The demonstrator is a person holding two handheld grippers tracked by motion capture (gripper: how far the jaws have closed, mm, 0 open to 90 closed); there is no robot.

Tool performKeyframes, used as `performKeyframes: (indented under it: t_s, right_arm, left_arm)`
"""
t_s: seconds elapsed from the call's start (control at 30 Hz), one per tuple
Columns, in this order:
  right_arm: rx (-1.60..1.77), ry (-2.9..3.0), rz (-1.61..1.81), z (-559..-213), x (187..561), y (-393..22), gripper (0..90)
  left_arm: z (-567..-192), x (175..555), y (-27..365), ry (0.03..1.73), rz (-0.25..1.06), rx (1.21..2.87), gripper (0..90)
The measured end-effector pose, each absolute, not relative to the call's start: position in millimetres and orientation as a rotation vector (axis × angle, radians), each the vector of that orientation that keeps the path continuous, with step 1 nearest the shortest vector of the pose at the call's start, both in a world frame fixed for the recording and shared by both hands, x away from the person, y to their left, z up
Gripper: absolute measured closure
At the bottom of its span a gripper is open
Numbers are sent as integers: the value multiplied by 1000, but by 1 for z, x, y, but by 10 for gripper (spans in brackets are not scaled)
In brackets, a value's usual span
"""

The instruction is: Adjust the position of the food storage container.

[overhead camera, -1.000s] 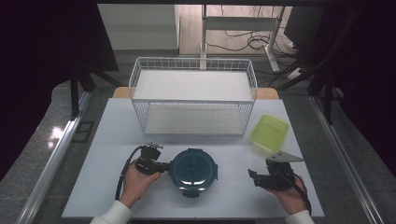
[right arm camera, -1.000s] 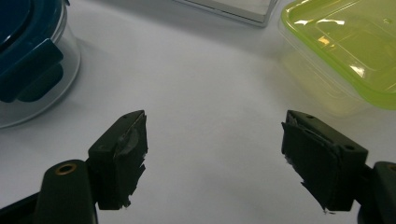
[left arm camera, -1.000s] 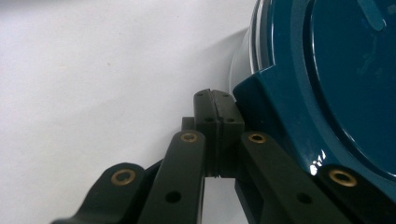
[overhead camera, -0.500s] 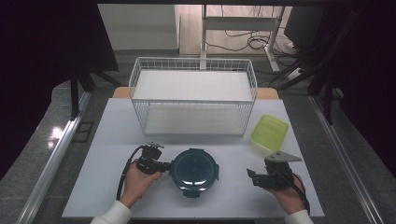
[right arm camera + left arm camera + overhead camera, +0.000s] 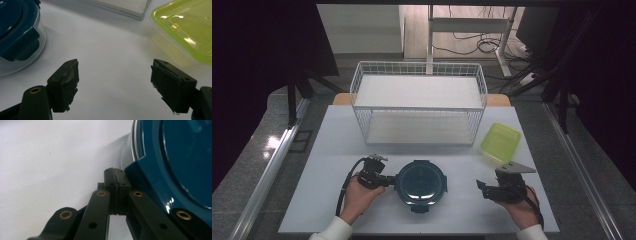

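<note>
A round clear container with a dark teal clip-on lid [image 5: 421, 180] stands near the front middle of the white table [image 5: 337, 135]. My left gripper [image 5: 391, 180] lies at its left side, jaws shut with nothing between the pads. In the left gripper view the closed tips [image 5: 115, 172] rest against the table right beside a lid clip [image 5: 140, 177]. My right gripper [image 5: 482, 189] sits to the container's right, apart from it. Its jaws [image 5: 115, 82] stand open over bare table, pointing between the round container [image 5: 17, 32] and a lime-green box [image 5: 185, 30].
A white wire basket [image 5: 419, 100] stands at the back middle of the table. The lime-green lidded box [image 5: 501, 142] lies at its front right corner, beyond my right gripper. Table edges run close in front of both hands.
</note>
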State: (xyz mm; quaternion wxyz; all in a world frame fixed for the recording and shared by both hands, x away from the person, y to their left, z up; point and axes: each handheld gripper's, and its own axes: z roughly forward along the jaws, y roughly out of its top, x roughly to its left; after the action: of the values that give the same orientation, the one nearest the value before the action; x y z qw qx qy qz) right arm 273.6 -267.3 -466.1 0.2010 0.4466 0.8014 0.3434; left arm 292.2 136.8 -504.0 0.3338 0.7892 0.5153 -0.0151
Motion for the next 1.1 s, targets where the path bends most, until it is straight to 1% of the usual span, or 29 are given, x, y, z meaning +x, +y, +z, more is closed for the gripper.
performKeyframes:
  t_s: [0.2, 0.23, 0.27, 0.3, 0.37, 0.4, 0.43, 0.57, 0.67, 0.73, 0.8, 0.93, 1.1]
  right_arm:
    - [1233, 2221, 1034, -459, 271, -267, 225]
    - [1231, 2225, 1054, -458, 271, -265, 225]
    - [1229, 2231, 1080, -457, 270, -264, 224]
    - [1223, 2237, 1104, -455, 271, -262, 223]
    - [1226, 2243, 1139, -450, 271, -257, 222]
    - [1226, 2252, 1162, -447, 273, -253, 222]
    - [1237, 2255, 1173, -445, 273, -250, 222]
    - [1255, 2294, 1211, -440, 278, -237, 222]
    - [1269, 2343, 1206, -440, 282, -223, 211]
    - [1271, 2362, 1196, -439, 284, -215, 182]
    - [1270, 2370, 1200, -439, 286, -209, 164]
    - [1290, 2364, 1255, -439, 287, -208, 149]
    - [1307, 2368, 1256, -440, 286, -213, 141]
  left_arm:
    - [-487, 286, 154, 1344, 12, 1991, 897]
    - [-484, 284, 155, 1340, 21, 1981, 864]
    - [-482, 282, 156, 1332, 28, 1971, 864]
    - [-479, 280, 156, 1321, 37, 1965, 835]
    - [-473, 276, 158, 1308, 75, 1943, 732]
    - [-471, 275, 159, 1307, 91, 1936, 621]
    - [-469, 275, 159, 1306, 103, 1928, 550]
    - [-461, 273, 166, 1311, 95, 1869, 355]
    - [-456, 271, 169, 1303, 73, 1858, 275]
    - [-455, 269, 172, 1296, 39, 1848, 236]
    - [-453, 267, 176, 1293, 33, 1832, 226]
    - [-452, 267, 184, 1297, 20, 1792, 204]
    - [-454, 267, 182, 1307, 5, 1773, 160]
